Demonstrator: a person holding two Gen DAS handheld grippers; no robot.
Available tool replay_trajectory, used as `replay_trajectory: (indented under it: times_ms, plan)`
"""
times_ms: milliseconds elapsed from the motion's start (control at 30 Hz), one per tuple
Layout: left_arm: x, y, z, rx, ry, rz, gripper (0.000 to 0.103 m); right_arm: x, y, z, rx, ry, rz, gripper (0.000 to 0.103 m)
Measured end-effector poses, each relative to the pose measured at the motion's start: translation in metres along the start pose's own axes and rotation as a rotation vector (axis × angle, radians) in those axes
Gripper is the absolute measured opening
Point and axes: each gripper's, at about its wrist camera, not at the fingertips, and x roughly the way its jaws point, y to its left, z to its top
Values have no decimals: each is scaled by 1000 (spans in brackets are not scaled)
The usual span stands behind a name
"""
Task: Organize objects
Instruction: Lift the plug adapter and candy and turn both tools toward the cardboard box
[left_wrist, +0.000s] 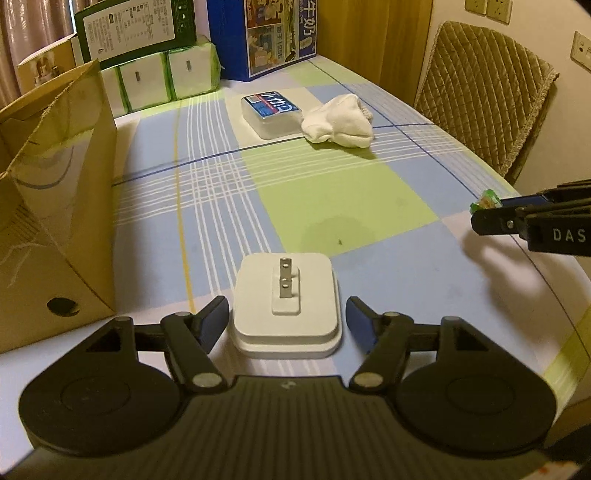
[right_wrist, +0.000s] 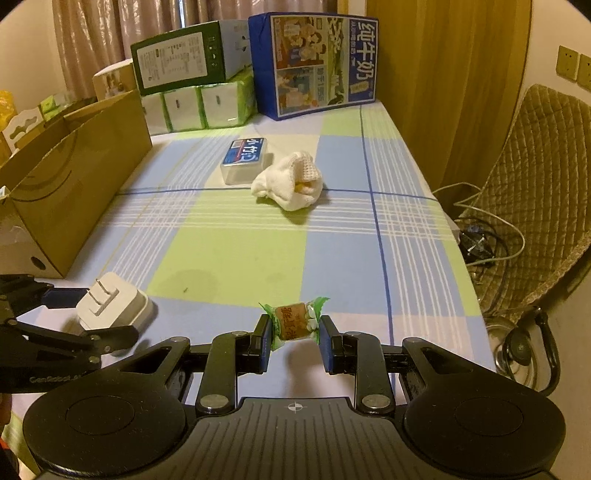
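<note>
A white charger (left_wrist: 286, 306) with two metal prongs lies on the checked tablecloth (left_wrist: 332, 192). My left gripper (left_wrist: 286, 319) is open, one finger on each side of the charger with small gaps. In the right wrist view the same charger (right_wrist: 114, 306) sits between the left gripper's fingers (right_wrist: 62, 295). My right gripper (right_wrist: 294, 326) is shut on a green-wrapped candy (right_wrist: 294, 320), held just above the table. From the left wrist view, the right gripper (left_wrist: 484, 218) enters at the right edge with the candy (left_wrist: 485, 202) at its tip.
An open cardboard box (left_wrist: 55, 184) stands at the left. A clear plastic box (left_wrist: 271, 114) and a white sock (left_wrist: 338, 123) lie mid-table. Tissue packs (right_wrist: 199, 105), a green box (right_wrist: 177, 59) and a blue carton (right_wrist: 317, 62) line the back. A quilted chair (right_wrist: 535, 206) and cables (right_wrist: 480, 240) are right.
</note>
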Motion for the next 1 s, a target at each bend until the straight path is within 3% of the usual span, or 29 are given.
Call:
replay_trajectory:
  times_ms: [100,433,1000]
  plan:
    - [7,4,3,-10,21,-9,61,3,2,1,-1,2,7,24]
    - [-8,7,9,-6,6,-12,60,-10,10,8,-10,-25,24,24]
    - [-116,26,33,-69,-121,44,60,-98,56,28,-12,-156,62,24]
